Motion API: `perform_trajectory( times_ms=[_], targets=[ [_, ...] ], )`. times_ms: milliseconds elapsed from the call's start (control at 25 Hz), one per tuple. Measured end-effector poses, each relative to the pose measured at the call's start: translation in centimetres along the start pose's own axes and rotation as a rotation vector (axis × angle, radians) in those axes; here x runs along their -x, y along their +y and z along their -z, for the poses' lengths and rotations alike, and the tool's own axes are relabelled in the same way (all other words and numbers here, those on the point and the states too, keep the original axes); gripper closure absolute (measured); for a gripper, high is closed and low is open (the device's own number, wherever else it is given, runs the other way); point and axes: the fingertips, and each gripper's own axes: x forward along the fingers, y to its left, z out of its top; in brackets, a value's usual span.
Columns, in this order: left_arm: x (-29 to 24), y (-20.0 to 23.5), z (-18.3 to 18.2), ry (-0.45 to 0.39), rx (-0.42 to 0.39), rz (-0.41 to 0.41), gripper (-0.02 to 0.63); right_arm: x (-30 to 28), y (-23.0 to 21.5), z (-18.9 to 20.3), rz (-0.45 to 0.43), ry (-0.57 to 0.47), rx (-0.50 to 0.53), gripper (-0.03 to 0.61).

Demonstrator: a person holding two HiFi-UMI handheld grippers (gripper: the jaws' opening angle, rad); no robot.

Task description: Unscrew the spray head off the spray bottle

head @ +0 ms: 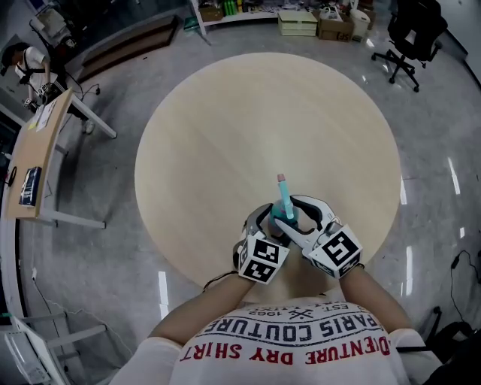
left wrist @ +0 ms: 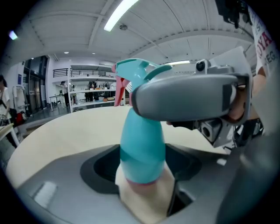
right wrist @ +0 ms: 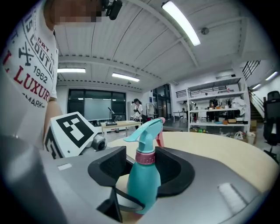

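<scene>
A teal spray bottle (head: 284, 201) stands near the front edge of the round wooden table (head: 225, 128). Its teal spray head (right wrist: 146, 130) has a pink nozzle and sits on a pink collar (right wrist: 145, 156). My left gripper (head: 272, 219) is shut on the bottle's lower body (left wrist: 142, 148), low by the tabletop. My right gripper (head: 297, 213) comes in from the right at collar height. In the right gripper view its jaws stand open, with a gap on each side of the collar. One of its grey jaws (left wrist: 188, 98) crosses in front of the spray head in the left gripper view.
A wooden desk (head: 34, 158) stands on the floor at the left with a person (head: 26, 64) beyond it. An office chair (head: 409, 34) and cardboard boxes (head: 331, 22) are at the back right. The rest of the tabletop is bare wood.
</scene>
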Motion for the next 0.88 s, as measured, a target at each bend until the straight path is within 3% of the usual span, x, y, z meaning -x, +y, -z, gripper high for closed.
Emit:
perform_trajectory(
  times_ms=[120, 280, 440, 680, 760, 880],
  targets=[
    [-0.1, -0.1, 0.0, 0.004, -0.001, 0.001, 0.295, -0.1, -0.7, 0.1, 0.053, 0.013, 0.024, 0.436],
    [0.0, -0.4, -0.2, -0.003, -0.032, 0.054, 0.295, 0.2, -0.7, 0.1, 0.005, 0.019, 0.031, 0.446],
    [0.4, -0.9, 0.0, -0.033, -0.14, 0.219, 0.295, 0.5, -0.1, 0.1, -0.159, 0.047, 0.04, 0.449],
    [1.6, -2.2, 1.1, -0.029, -0.371, 0.594, 0.296, 1.4, 1.7, 0.4, -0.451, 0.078, 0.051, 0.449],
    [1.8, -2.2, 1.1, -0.013, -0.404, 0.646, 0.295, 1.3, 2.0, 0.4, -0.48, 0.078, 0.062, 0.449],
    [1.9, -2.1, 1.0, -0.024, -0.366, 0.629, 0.295, 1.1, 1.9, 0.1, -0.447, 0.076, 0.051, 0.447]
  ],
)
